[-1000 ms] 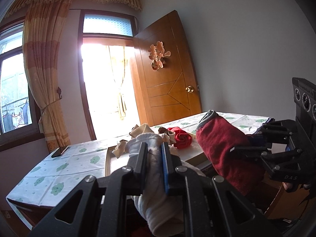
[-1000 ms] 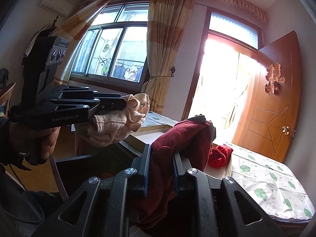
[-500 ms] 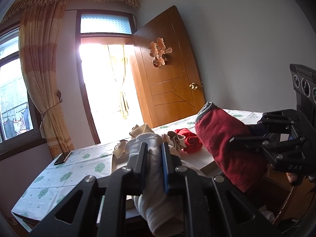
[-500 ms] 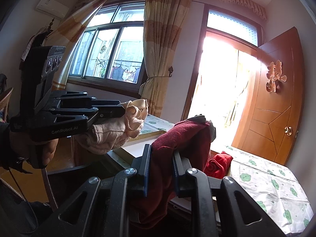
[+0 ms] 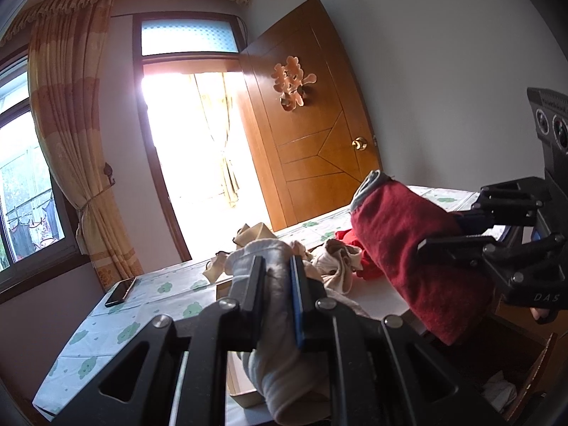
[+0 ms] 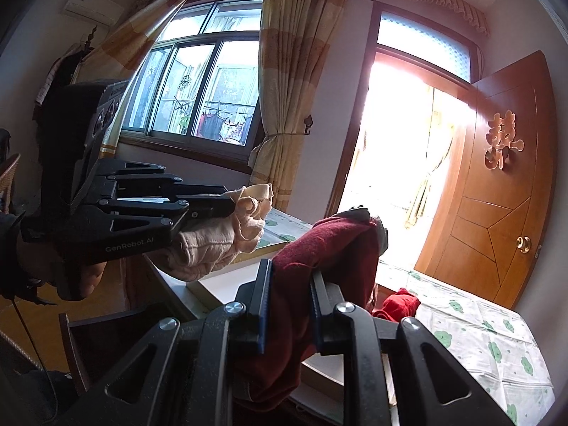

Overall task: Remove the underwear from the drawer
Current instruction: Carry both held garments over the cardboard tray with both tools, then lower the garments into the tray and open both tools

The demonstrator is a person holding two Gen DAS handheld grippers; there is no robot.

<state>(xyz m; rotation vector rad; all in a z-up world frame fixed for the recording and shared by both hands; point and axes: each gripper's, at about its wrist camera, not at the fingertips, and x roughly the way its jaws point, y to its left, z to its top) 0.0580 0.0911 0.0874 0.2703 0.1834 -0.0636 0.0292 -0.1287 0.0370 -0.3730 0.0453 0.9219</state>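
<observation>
My left gripper (image 5: 277,266) is shut on a cream-white piece of underwear (image 5: 284,383) that hangs below its fingers; it also shows in the right wrist view (image 6: 213,245). My right gripper (image 6: 289,273) is shut on a dark red piece of underwear (image 6: 333,248), which also shows in the left wrist view (image 5: 408,248). Both are held up above the open wooden drawer (image 5: 525,365). More underwear lies on the white tabletop: a red piece (image 6: 399,307) and beige pieces (image 5: 333,262).
A bed with a white, green-patterned sheet (image 5: 106,333) lies beyond the table, with a black phone (image 5: 120,291) on it. An open wooden door (image 5: 312,135) and a curtained window (image 6: 202,99) stand behind. A white cloth (image 5: 497,387) lies in the drawer.
Both grippers have risen and tilted upward with their garments, so the table and bed sit lower in view. Both grips are unchanged.
</observation>
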